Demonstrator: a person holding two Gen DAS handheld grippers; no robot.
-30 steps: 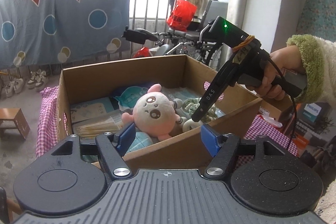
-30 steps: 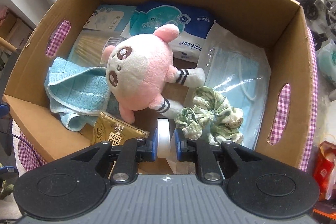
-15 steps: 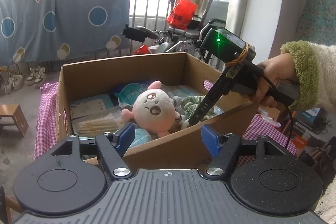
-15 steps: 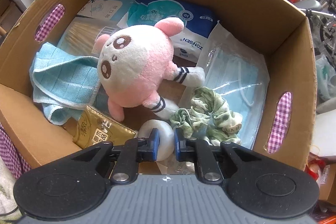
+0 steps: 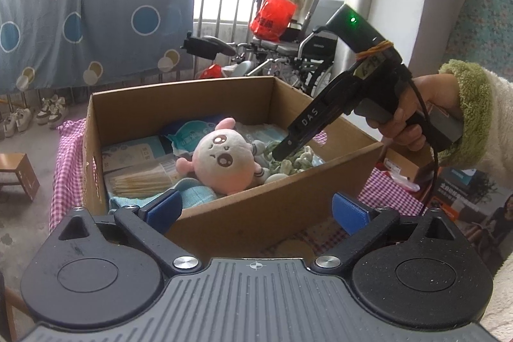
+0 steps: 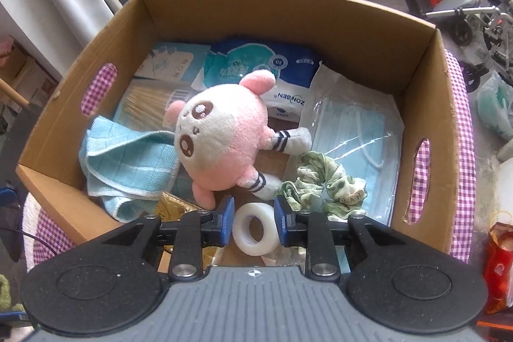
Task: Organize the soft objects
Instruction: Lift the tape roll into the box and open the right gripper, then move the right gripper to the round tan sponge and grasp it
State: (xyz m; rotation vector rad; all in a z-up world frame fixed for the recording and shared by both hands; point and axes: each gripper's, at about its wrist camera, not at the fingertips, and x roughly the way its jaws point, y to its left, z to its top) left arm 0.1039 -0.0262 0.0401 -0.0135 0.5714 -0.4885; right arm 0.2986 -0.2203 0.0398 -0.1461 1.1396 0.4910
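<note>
The right gripper (image 6: 253,221) hangs over the near end of the box (image 6: 288,12), and its jaws have just been opening: the tape roll (image 6: 252,228) sits between the blue pads with a gap on each side, let go and lying flat on the box floor. Just beyond the roll lies the scrunchie (image 6: 323,185), and the plush (image 6: 218,143) fills the middle of the box with one foot near the roll. A blue cloth (image 6: 128,162) is bunched against the box's left wall; the mask pack (image 6: 352,130) lies flat toward its right wall.

The left gripper (image 5: 255,210) waits outside the box's near wall, and its jaws have just been opening too; they stand spread wide with nothing between them.

The step in hand looks like the release of the roll. To finish it well, lift the right gripper straight up from the box so neither pad drags the roll or catches the scrunchie's folds. Clear the rim before swinging sideways, since the near wall is close under the tool. The roll could tip and wheel under the plush if nudged, so keep the pads off it.
</note>
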